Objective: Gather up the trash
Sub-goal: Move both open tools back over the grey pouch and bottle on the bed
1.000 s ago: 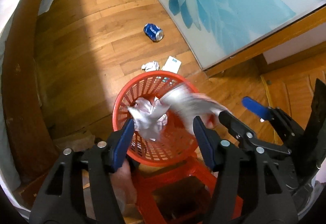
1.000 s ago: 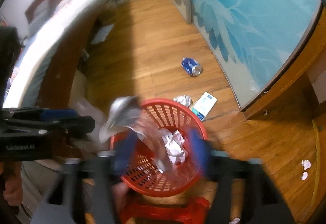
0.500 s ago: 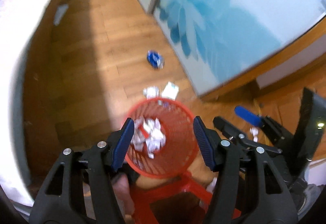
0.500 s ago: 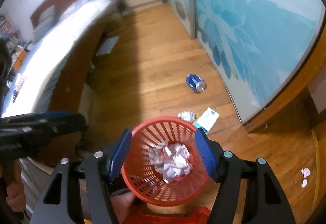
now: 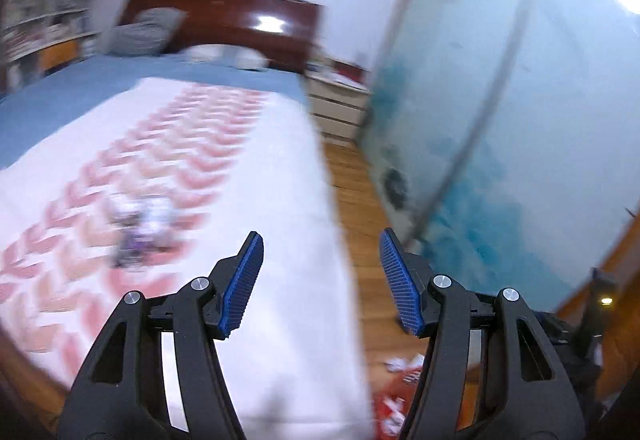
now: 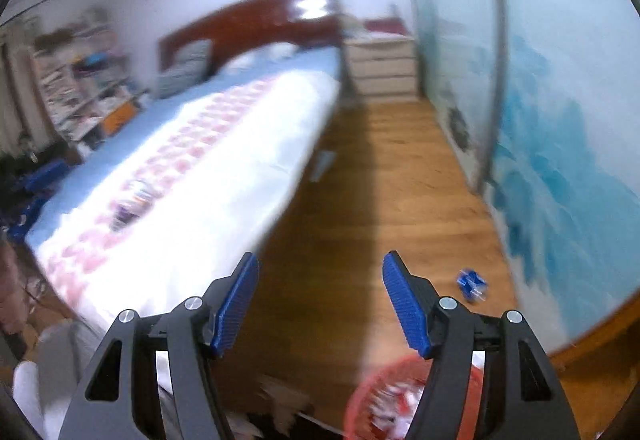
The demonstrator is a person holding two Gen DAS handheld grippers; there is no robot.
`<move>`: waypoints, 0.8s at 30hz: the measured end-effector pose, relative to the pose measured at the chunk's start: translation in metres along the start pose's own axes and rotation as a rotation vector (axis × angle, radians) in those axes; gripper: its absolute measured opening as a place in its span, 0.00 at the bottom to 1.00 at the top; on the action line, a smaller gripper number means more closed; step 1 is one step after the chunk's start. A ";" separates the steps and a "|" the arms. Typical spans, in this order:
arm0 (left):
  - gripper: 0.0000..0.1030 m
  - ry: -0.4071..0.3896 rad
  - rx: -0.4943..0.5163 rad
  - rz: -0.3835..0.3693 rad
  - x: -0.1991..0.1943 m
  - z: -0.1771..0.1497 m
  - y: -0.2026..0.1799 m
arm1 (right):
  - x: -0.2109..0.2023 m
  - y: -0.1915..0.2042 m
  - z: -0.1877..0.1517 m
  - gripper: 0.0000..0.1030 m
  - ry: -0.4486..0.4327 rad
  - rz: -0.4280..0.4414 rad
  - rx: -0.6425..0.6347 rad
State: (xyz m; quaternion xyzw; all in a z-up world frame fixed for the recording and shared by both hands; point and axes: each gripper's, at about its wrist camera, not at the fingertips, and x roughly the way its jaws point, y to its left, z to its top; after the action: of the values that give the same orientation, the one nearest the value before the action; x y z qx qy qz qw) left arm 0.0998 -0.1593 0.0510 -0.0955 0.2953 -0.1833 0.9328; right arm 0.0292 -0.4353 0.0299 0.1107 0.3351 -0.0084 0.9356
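A: Red basket (image 6: 362, 406) sits low at the frame's bottom edge on the wood floor (image 6: 360, 200), white crumpled scraps visible inside it.

B: And a blue can (image 6: 471, 283) lies on the boards further out, near the blue flowered sliding door (image 6: 560, 160).

A: Something small and purplish (image 5: 140, 232) rests on the bed's (image 5: 240, 180) patterned cover, too blurred to name.

B: Right gripper (image 6: 320, 304), jaws apart, nothing between the blue pads.

A: Same for the left gripper (image 5: 322, 280): spread wide, empty, aimed along the bed's edge.
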 end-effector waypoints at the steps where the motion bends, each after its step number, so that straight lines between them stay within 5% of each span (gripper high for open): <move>1: 0.59 0.011 -0.027 0.022 0.001 0.000 0.017 | 0.007 0.013 0.002 0.63 0.004 0.017 -0.007; 9: 0.59 0.032 -0.146 0.131 0.005 -0.034 0.124 | 0.066 0.120 0.008 0.63 0.062 0.115 -0.108; 18: 0.59 0.072 -0.107 0.113 0.032 -0.020 0.161 | 0.125 0.193 0.007 0.63 0.106 0.166 -0.168; 24: 0.59 0.120 -0.159 0.093 0.053 -0.021 0.188 | 0.200 0.251 0.051 0.67 0.113 0.220 -0.151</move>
State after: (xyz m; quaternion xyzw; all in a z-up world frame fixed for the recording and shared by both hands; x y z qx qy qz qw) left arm 0.1815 -0.0094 -0.0470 -0.1444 0.3685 -0.1211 0.9103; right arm 0.2390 -0.1894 -0.0067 0.0764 0.3730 0.1254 0.9161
